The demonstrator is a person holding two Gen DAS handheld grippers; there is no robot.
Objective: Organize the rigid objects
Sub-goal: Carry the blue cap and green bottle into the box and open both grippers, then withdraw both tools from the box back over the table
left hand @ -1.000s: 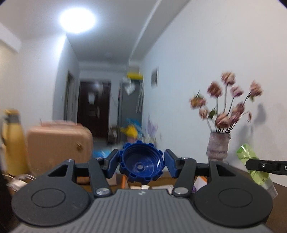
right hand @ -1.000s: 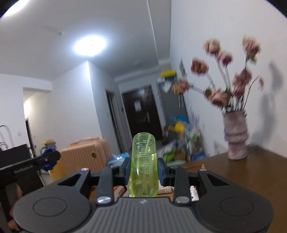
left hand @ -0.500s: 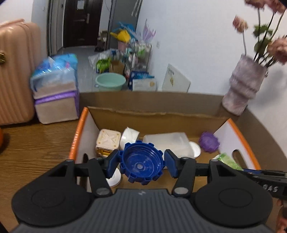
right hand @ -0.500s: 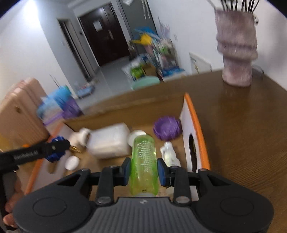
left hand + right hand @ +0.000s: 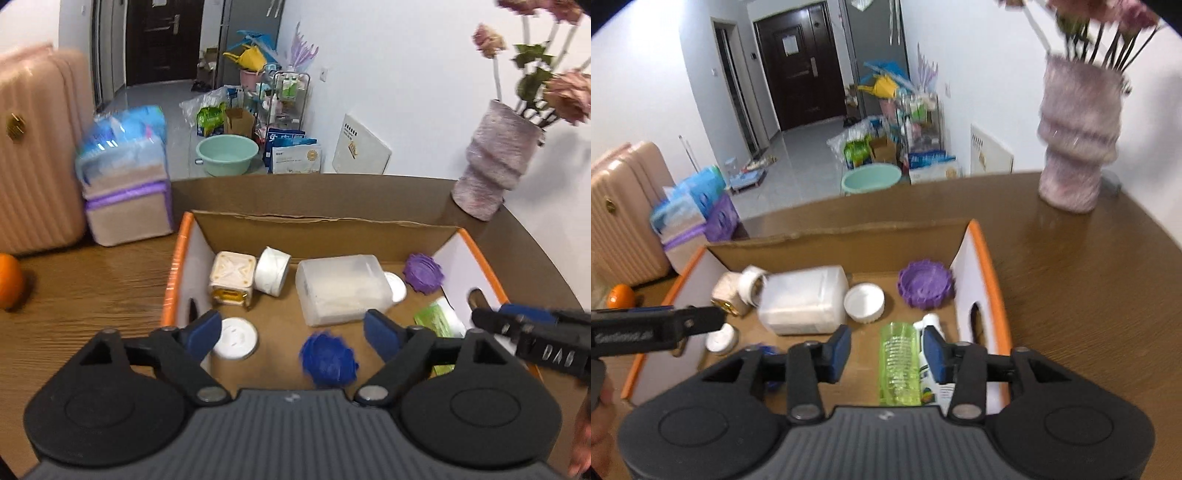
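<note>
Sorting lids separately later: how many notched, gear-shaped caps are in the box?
2. A blue cap lies near the front, below the open left claw; a purple cap sits in the back right corner. Others may be hidden.

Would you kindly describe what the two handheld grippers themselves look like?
Both the left gripper and right gripper share a ribbed dark-grey body, black linkage arms with silver pivot bolts, round black discs and blue fingertip pads. No cables show.

What I can't make out from here

My blue cap (image 5: 328, 359) is a motion-blurred smear; the green bottle's (image 5: 900, 365) near end hides behind my right tongs (image 5: 886, 354), and the flowers (image 5: 554, 74) run off the top edge.
</note>
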